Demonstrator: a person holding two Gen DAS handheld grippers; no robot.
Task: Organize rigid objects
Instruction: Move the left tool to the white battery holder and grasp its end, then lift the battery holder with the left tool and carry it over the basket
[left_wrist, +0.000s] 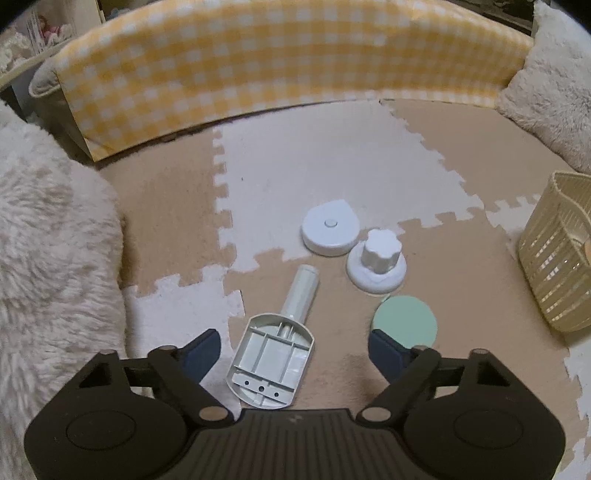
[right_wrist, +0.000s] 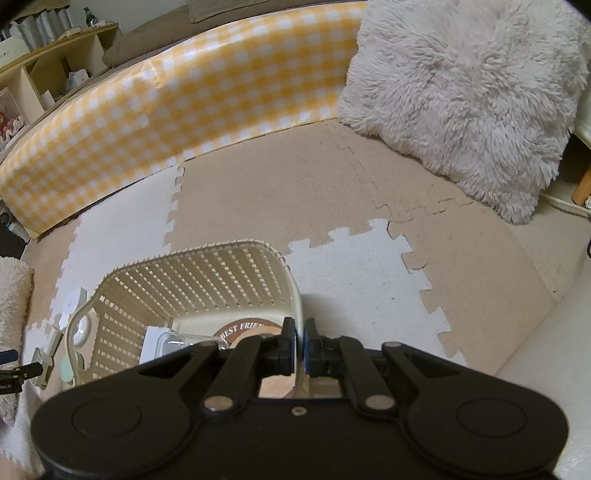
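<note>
On the foam floor mat lies a grey ribbed plastic piece with a tube handle (left_wrist: 271, 358), underside up. My left gripper (left_wrist: 294, 349) is open and straddles it; neither blue pad touches it. A mint green disc (left_wrist: 404, 325) lies just beyond the right pad. Farther off are a white teardrop-shaped puck (left_wrist: 330, 227) and a white knob on a round base (left_wrist: 376, 264). My right gripper (right_wrist: 300, 343) is shut on the rim of the cream slatted basket (right_wrist: 207, 273). A round "BEST FRIEND" item (right_wrist: 243, 330) and a clear box (right_wrist: 171, 341) lie inside the basket.
A yellow checked panel (left_wrist: 280, 62) walls off the far side of the mat. Fluffy white cushions sit at the left (left_wrist: 51, 236) and at the far right (right_wrist: 465, 96). In the left wrist view the basket (left_wrist: 557, 251) stands at the right edge. Shelves (right_wrist: 44, 74) stand behind the panel.
</note>
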